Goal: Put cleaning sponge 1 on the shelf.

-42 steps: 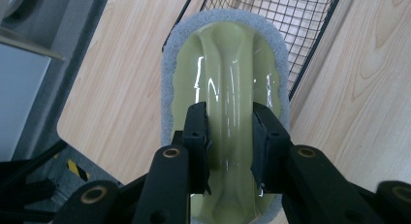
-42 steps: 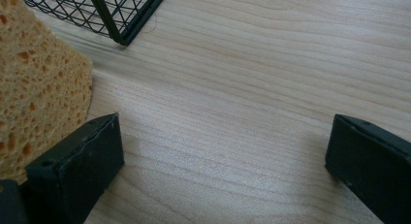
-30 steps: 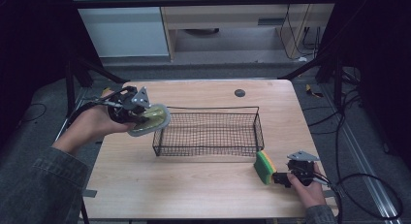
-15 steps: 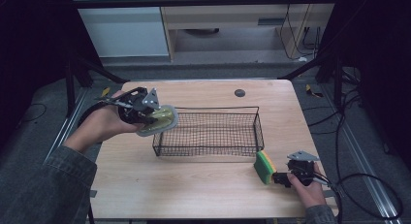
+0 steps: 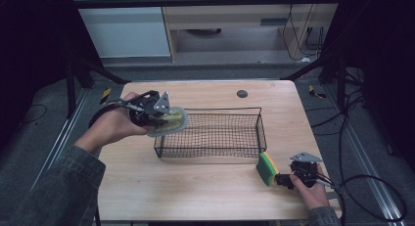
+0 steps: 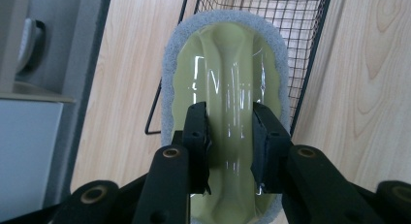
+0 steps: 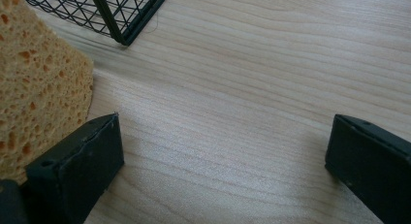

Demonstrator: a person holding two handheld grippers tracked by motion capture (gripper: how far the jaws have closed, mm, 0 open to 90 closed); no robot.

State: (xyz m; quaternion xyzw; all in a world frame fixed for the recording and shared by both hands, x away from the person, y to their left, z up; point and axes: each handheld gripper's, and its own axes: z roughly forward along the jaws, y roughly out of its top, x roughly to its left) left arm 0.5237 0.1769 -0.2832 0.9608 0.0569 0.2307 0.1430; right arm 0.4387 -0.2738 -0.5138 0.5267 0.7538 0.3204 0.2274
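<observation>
My left claw (image 5: 164, 119) is clamped on a pale green scrubber with a grey fuzzy rim (image 5: 169, 122); in the left gripper view its two black jaws press either side of the raised glossy ridge that runs down the middle of that scrubber (image 6: 228, 88). Against the picture from a second ago, this hand has carried the scrubber across toward the wire basket (image 5: 210, 133): it was held off the basket's left end then, and now its rim hangs right at the basket's near-left corner, a little lower. I can't tell whether it touches the wire. The grip itself looks the same as before. My right claw (image 5: 283, 179) has not shifted; it rests low at the near-right part of the bench (image 5: 195, 187) with its jaws spread wide and nothing between them, bare wood showing in the gap. The yellow and green sponge (image 5: 267, 168) stands on edge just outside one jaw, near the basket's right corner, where it stood earlier too.
</observation>
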